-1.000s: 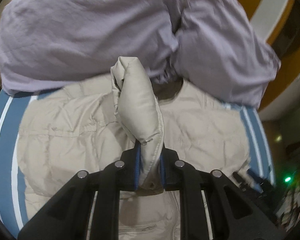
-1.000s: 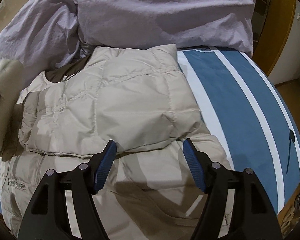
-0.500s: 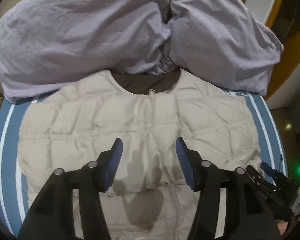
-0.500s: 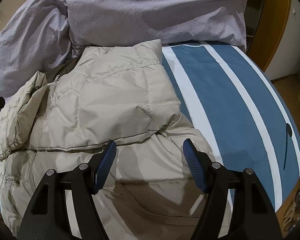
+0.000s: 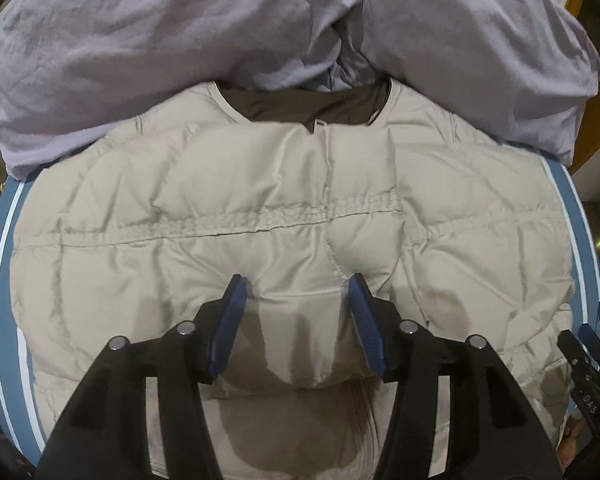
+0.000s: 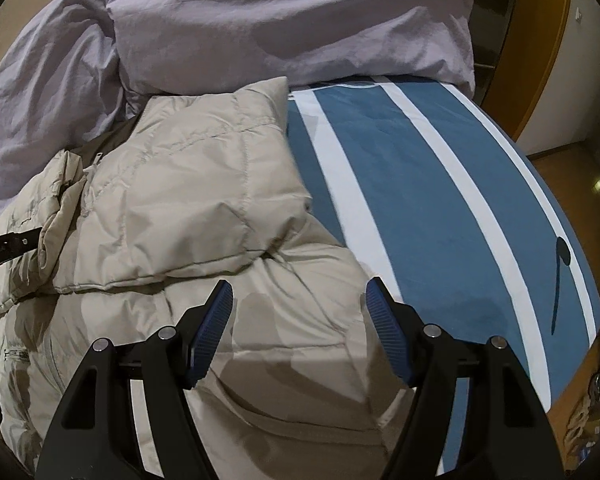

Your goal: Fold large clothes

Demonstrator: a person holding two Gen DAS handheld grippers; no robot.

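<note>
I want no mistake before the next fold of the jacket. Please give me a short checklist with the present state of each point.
1. Left gripper released the sleeve; jaws just opened, pads apart over the jacket: ok.
2. Right gripper open, holding nothing: ok.
3. Both sleeves folded across the chest: ok.
4. Left sleeve flat: not ok, bunched.
5. Bedsheet free for folding: ok.
6. Hem position: cannot tell.

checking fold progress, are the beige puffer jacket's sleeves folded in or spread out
Folded in: both sleeves of the beige quilted puffer jacket lie across its chest.
</note>
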